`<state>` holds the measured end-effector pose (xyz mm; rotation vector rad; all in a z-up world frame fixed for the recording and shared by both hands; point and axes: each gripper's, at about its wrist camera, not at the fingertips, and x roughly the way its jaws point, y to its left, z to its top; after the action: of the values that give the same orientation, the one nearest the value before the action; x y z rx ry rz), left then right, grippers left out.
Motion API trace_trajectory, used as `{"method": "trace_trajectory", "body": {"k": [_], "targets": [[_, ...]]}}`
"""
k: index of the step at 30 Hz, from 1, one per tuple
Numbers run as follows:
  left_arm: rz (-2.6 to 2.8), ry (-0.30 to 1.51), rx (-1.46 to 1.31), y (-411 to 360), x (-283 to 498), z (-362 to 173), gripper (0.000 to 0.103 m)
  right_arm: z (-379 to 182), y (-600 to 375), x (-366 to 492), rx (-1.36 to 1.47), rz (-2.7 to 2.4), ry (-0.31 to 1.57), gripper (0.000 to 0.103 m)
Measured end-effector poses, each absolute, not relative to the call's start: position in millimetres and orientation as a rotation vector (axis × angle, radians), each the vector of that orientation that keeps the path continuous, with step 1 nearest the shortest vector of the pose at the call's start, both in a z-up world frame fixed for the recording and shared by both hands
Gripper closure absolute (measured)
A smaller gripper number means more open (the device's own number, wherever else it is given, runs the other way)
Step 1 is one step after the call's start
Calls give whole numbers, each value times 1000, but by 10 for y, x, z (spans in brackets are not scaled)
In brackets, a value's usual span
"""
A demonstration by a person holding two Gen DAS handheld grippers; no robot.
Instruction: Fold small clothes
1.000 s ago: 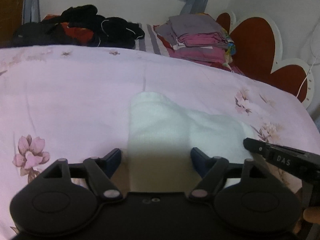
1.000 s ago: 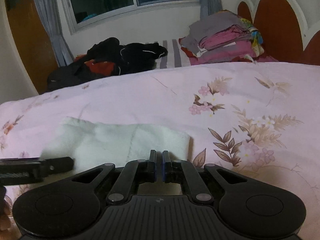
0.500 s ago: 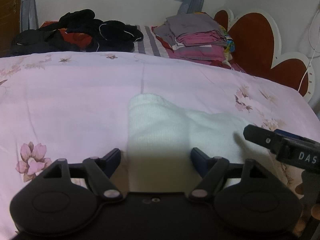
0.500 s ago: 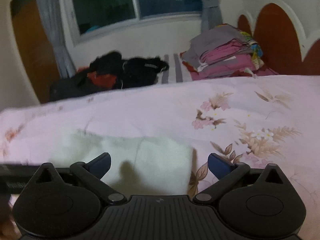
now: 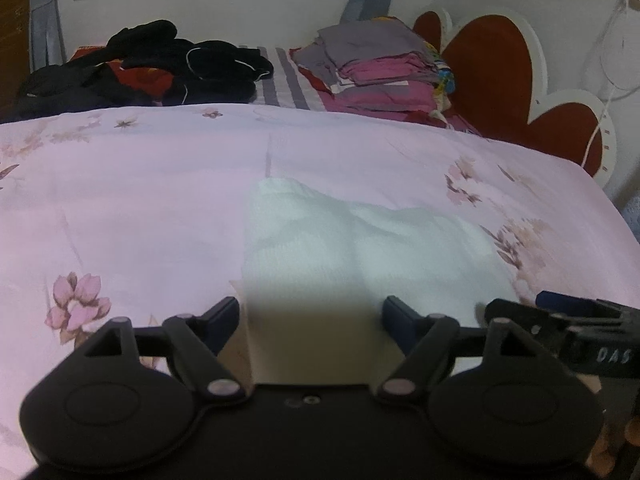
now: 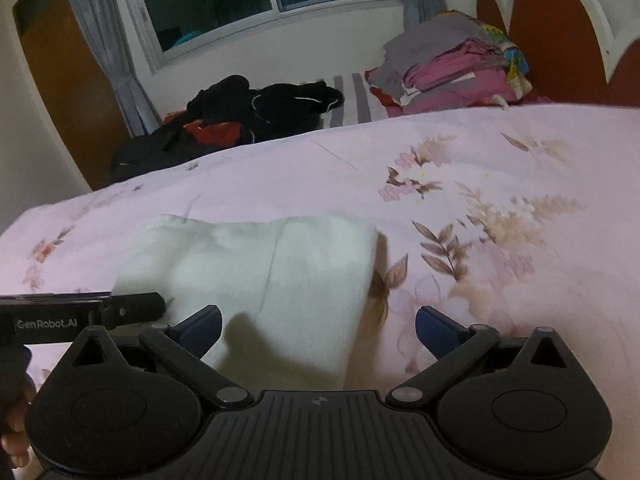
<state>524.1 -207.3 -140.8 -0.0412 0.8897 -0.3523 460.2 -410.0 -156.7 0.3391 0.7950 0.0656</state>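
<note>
Left wrist view: sits low behind the left tongs point(image 5: 310, 314), close over the bed point(image 5: 132, 200), facing its far side and the window wall.
Right wrist view: sits low behind the right tongs point(image 6: 318, 326), just as close over the bed point(image 6: 500, 160), facing the same way, turned slightly left.
Shared: the white cloth point(image 5: 360, 248) point(image 6: 260, 264) right in front of both, the dark clothes point(image 5: 168, 68) point(image 6: 248, 112), the folded pile point(image 5: 380, 64) point(image 6: 452, 68), the headboard point(image 5: 492, 76) point(image 6: 556, 36).
Cross-sight: each view catches the other tongs at its edge point(image 5: 568, 332) point(image 6: 80, 316).
</note>
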Motion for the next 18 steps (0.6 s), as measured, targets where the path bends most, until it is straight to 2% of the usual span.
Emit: {"method": "trace_trajectory", "body": {"k": [16, 17, 18], "targets": [[-400, 948, -55, -1852, 4605, -1450, 23, -1437, -3803, 3685, 256, 83, 806, 2], [-401, 968, -61, -1841, 4585, -1500, 24, -1474, -3775, 3645, 245, 85, 819, 8], [-404, 988, -70, -1836, 4567, -1547, 24, -1522, -3760, 3620, 246, 92, 842, 21]]}}
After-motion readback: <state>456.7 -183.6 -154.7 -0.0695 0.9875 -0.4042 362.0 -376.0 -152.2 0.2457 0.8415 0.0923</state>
